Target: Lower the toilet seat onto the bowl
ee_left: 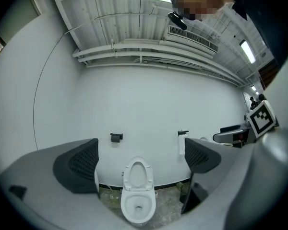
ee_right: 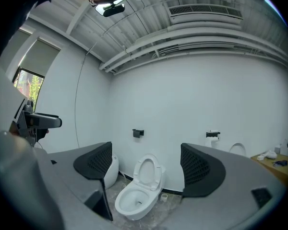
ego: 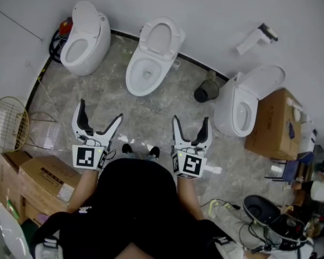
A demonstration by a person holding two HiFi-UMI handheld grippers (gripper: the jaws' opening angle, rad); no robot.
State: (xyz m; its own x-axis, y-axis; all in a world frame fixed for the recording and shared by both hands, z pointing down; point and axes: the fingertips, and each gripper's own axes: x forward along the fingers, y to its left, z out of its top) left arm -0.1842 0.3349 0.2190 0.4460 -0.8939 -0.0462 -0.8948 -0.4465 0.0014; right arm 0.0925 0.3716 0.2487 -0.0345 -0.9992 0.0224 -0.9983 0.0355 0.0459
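Observation:
A white toilet (ego: 146, 72) stands against the back wall in the middle, its seat (ego: 161, 39) raised upright against the wall. The bowl (ee_left: 138, 206) and upright seat (ee_left: 137, 175) show between the left gripper's jaws; in the right gripper view the seat (ee_right: 149, 172) and bowl (ee_right: 134, 201) show likewise. My left gripper (ego: 101, 114) and right gripper (ego: 191, 122) are held level a good step short of the toilet. Both are open with nothing between the pads.
Another toilet (ego: 84, 39) stands at the left and a third (ego: 243, 104) at the right, beside a cardboard box (ego: 275, 125). A dark bucket (ego: 206, 91) sits between middle and right toilets. A wire rack (ego: 9, 124) and boxes (ego: 43, 179) lie at the left.

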